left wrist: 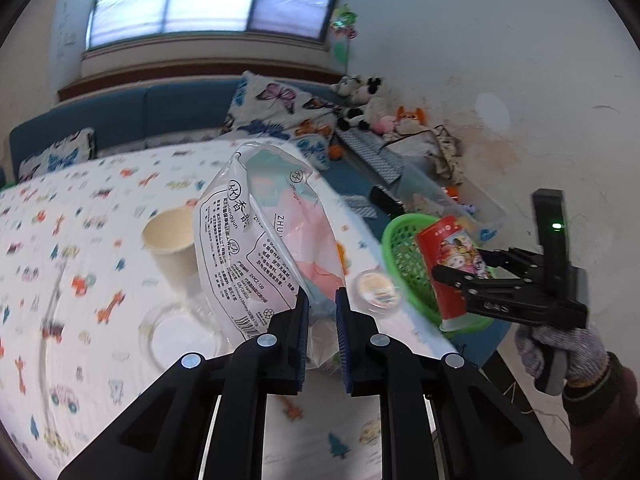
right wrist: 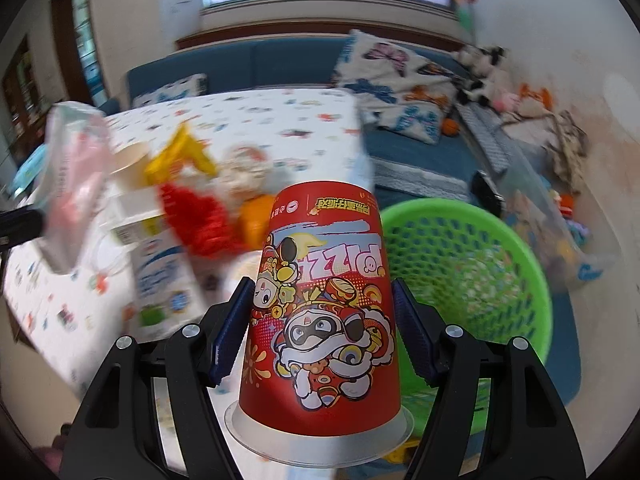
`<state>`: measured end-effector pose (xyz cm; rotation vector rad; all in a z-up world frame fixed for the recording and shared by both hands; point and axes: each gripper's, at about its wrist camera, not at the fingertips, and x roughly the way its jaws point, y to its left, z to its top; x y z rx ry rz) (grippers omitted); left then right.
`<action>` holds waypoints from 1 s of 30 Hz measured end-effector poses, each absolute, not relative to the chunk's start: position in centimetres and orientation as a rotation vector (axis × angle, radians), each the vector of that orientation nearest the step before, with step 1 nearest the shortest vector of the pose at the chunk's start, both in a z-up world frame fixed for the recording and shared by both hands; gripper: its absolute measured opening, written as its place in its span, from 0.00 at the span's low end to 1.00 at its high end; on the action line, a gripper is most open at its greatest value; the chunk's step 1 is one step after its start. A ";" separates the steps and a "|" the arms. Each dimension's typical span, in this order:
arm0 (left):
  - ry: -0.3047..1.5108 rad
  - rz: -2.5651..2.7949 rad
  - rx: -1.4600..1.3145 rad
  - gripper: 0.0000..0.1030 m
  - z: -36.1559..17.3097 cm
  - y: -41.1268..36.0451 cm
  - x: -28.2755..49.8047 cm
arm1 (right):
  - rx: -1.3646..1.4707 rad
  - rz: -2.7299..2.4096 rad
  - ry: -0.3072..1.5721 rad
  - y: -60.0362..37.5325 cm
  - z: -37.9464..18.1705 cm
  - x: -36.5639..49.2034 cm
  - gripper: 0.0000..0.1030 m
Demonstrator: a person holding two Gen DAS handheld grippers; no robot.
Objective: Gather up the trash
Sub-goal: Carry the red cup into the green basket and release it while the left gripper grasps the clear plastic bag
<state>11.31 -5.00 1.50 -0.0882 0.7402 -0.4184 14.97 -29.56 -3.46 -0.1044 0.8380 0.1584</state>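
Left gripper (left wrist: 323, 300) pinched tight on lower edge of printed plastic bag (left wrist: 264, 240), bag raised above patterned table (left wrist: 60, 320). Right gripper (right wrist: 322, 316) half-spread, pads clamping upside-down red cartoon cup (right wrist: 324, 304), beside green basket (right wrist: 520, 264) at table edge.

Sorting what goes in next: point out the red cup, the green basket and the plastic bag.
red cup (right wrist: 320, 300): right wrist view, on the printed side wall.
green basket (right wrist: 472, 240): right wrist view, on the inner mesh wall.
plastic bag (left wrist: 236, 240): left wrist view, on the printed front panel.
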 end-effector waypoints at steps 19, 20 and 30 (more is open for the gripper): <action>0.745 -0.550 0.038 0.13 3.2 -14.3 16.9 | 0.040 -0.030 1.030 -38.6 -13.1 20.7 0.67; 0.746 -0.555 0.042 0.13 3.1 -14.7 16.9 | 0.048 -0.029 1.037 -38.8 -13.5 20.7 0.68; 0.776 -0.634 0.103 0.13 1.8 -20.4 18.9 | 0.070 -0.031 0.999 -40.1 -12.0 19.5 0.75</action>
